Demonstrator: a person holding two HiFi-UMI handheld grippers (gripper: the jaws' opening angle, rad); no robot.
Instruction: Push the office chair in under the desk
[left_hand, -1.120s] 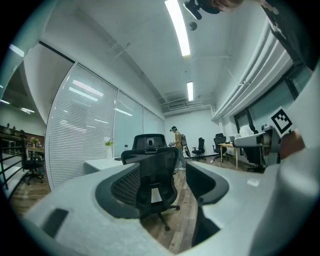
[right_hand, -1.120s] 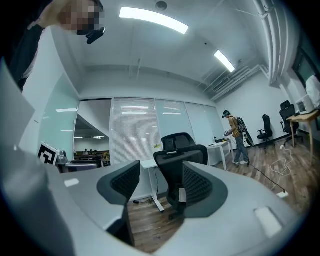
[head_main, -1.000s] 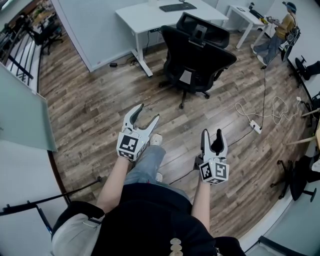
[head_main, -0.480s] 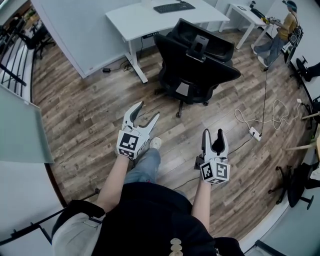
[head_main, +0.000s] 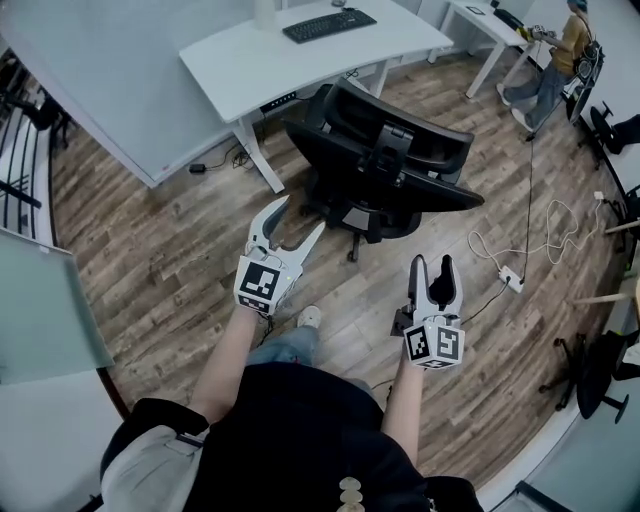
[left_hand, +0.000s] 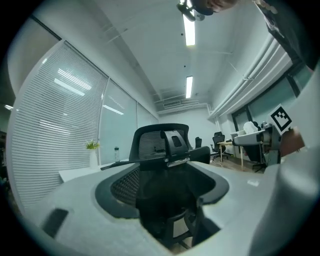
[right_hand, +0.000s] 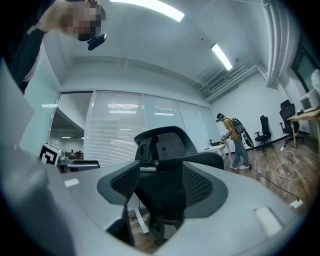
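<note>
A black office chair (head_main: 385, 165) stands on the wood floor, its back toward me and its seat just short of the white desk (head_main: 300, 55) that carries a keyboard (head_main: 320, 24). My left gripper (head_main: 298, 218) is open, held in the air near the chair's left rear and apart from it. My right gripper (head_main: 432, 266) is open too, below the chair's right side. The chair (left_hand: 165, 165) fills the gap of the left gripper (left_hand: 165, 200), and the chair (right_hand: 165, 165) also shows between the jaws of the right gripper (right_hand: 160, 200). Neither gripper holds anything.
A power strip with a looping white cable (head_main: 512, 275) lies on the floor at the right. A person (head_main: 560, 50) stands by a second white desk (head_main: 485, 25) at the back right. Dark chairs (head_main: 600, 360) crowd the right edge. A grey partition (head_main: 90, 90) runs left of the desk.
The chair and desk have come closer and lower in the head view as I walked forward. Both grippers stay open and empty, now nearer the chair's back.
</note>
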